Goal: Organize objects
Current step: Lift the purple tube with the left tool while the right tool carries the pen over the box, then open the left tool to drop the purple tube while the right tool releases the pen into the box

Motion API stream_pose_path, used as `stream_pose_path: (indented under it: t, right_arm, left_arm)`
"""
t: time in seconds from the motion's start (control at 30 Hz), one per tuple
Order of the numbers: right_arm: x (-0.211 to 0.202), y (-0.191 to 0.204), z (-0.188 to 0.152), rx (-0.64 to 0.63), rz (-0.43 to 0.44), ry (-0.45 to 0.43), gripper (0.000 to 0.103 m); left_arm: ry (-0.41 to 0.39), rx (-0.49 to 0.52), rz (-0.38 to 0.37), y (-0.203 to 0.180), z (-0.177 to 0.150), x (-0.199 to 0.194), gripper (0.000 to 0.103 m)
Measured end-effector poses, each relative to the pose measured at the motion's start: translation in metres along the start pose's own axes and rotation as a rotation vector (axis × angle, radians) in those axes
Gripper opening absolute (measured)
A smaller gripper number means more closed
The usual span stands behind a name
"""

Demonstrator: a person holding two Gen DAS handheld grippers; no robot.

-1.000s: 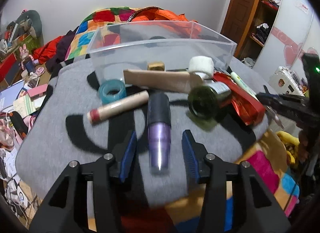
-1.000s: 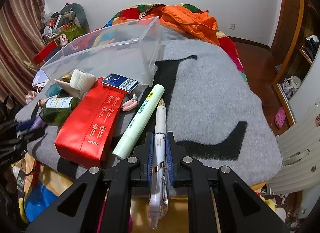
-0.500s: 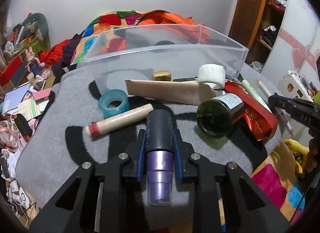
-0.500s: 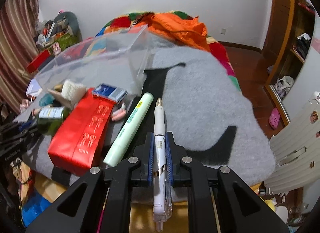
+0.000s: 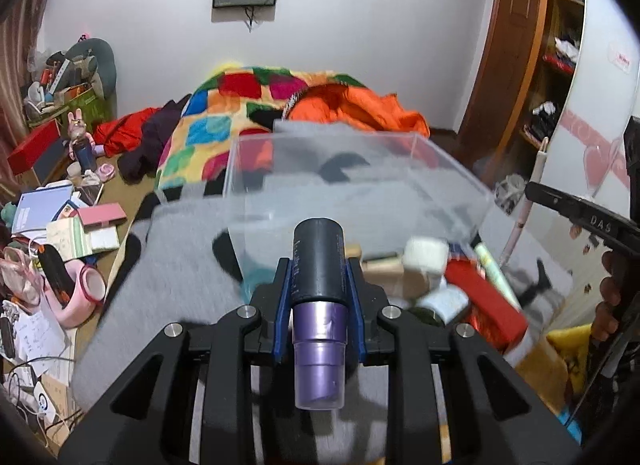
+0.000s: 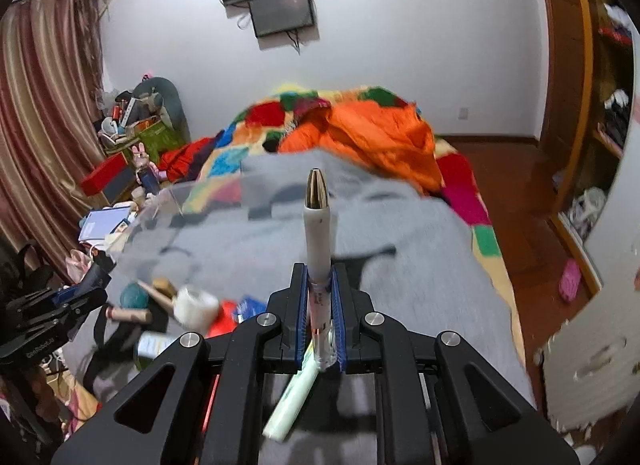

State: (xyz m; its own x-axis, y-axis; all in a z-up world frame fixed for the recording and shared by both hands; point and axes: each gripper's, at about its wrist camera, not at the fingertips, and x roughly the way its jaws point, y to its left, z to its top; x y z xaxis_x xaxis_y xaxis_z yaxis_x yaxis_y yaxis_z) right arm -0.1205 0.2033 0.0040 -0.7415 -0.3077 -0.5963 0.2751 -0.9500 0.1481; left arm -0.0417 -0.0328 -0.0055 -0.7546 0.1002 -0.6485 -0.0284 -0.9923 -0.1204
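Purple bottle [image 5: 319,305], dark-capped, was clamped by the left claw [image 5: 319,297], raised before the clear bin [image 5: 360,185]. A white pen [image 6: 319,249] with gold tip was pinched by the right claw [image 6: 320,305] above the grey blanket [image 6: 420,265]; a pale green marker [image 6: 292,401] lay below.

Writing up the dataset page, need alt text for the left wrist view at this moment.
The left tool is shut on a purple tube with a black cap, held above a grey blanket. Ahead sits a clear bin; a white roll and red box lie to its right, blurred. The right tool shows at the right edge.
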Motion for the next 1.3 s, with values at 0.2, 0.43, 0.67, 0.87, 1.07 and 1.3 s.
stream_pose_path:
  t: [0.2,0.43,0.67,0.87,1.07,1.3]
  right_arm:
    - [0.002,0.011,0.027,-0.021,0.019,-0.065,0.010]
    - [-0.011,0.018,0.055,-0.043,0.013,-0.165,0.010]
    - [0.005,0.032,0.070,-0.094,0.024,-0.157,0.010]
    - [0.053,0.044,0.065,-0.173,-0.016,-0.012,0.010]
    - [0.087,0.046,0.052,-0.218,-0.022,0.086,0.010]
    - [0.106,0.054,0.047,-0.248,0.030,0.140,0.010]
  left_arm:
    - [-0.047,-0.006,0.008,0.006,0.030,0.000,0.025]
    - [-0.078,0.009,0.031,0.010,0.058,0.005,0.025]
    - [-0.055,0.036,0.046,0.010,0.080,0.031,0.025]
    - [0.040,0.034,0.047,0.012,0.079,0.072,0.025]
    - [0.122,0.050,0.053,0.013,0.074,0.103,0.025]
    - [0.173,0.053,0.030,0.013,0.069,0.119,0.025]
